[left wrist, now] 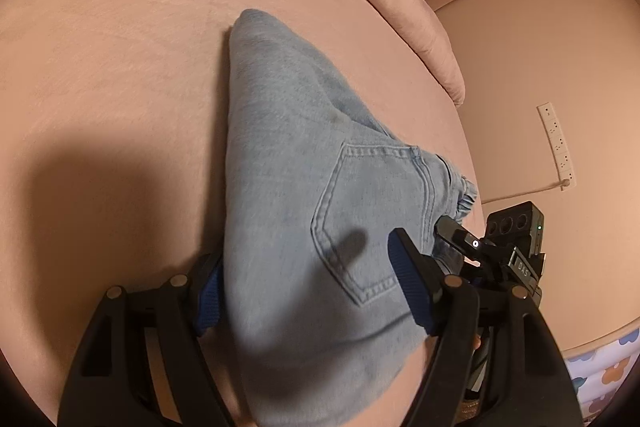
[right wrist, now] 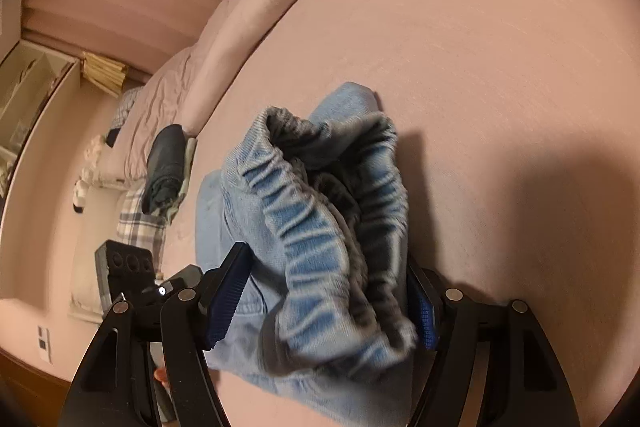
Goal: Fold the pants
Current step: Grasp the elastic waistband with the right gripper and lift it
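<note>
Two hand-held grippers work a pair of light-blue denim pants (left wrist: 304, 187) lying on a pink-sheeted bed (left wrist: 120, 67). The left gripper (left wrist: 308, 291) has its fingers spread wide astride the back-pocket end, while the right gripper (right wrist: 324, 295) brackets the gathered elastic waistband (right wrist: 316, 211), fingers parted, not visibly clamping the cloth.
</note>
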Demonstrator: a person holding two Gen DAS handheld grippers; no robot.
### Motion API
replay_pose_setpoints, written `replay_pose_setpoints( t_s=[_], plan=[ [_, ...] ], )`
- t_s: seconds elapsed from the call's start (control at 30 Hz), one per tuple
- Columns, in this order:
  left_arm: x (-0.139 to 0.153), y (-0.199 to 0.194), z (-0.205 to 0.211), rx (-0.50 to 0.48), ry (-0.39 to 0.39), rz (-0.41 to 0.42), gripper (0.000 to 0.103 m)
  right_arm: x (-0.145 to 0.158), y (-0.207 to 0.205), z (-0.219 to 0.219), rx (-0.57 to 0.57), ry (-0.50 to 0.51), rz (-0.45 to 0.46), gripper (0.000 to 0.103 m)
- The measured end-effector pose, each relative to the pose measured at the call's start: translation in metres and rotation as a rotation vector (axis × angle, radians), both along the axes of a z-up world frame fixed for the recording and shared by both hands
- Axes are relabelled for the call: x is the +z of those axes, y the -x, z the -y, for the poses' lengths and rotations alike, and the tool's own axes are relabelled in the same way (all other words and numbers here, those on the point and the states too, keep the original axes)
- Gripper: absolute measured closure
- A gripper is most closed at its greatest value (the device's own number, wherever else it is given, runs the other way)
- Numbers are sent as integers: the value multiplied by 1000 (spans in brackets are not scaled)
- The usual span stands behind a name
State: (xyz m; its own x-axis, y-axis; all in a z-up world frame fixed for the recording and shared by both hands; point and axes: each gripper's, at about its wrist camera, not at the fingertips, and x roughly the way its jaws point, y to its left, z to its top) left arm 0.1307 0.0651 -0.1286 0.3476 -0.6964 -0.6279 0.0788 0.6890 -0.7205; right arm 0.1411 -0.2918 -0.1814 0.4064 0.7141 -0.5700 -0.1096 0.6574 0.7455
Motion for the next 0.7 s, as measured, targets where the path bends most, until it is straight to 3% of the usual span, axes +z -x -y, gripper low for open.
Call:
replay_pose_setpoints(
  t_s=[0.17, 0.27, 0.4, 0.53, 0.7],
  plan=[
    [4, 0, 5, -10, -76, 14, 34, 3, -5, -13, 14, 66, 41, 26],
    [8, 3, 11, -24, -186, 44, 50, 7, -3, -17, 11, 111, 60, 27],
    [9, 7, 6, -5, -222, 50, 63, 19, 10, -26, 13, 221, 119, 31],
    [20, 13, 17, -17, -295, 105, 69, 34, 20, -29, 6, 278, 180, 34],
    [39, 27, 21, -41, -371, 193, 69, 55, 33, -40, 23, 321, 253, 35]
  ],
)
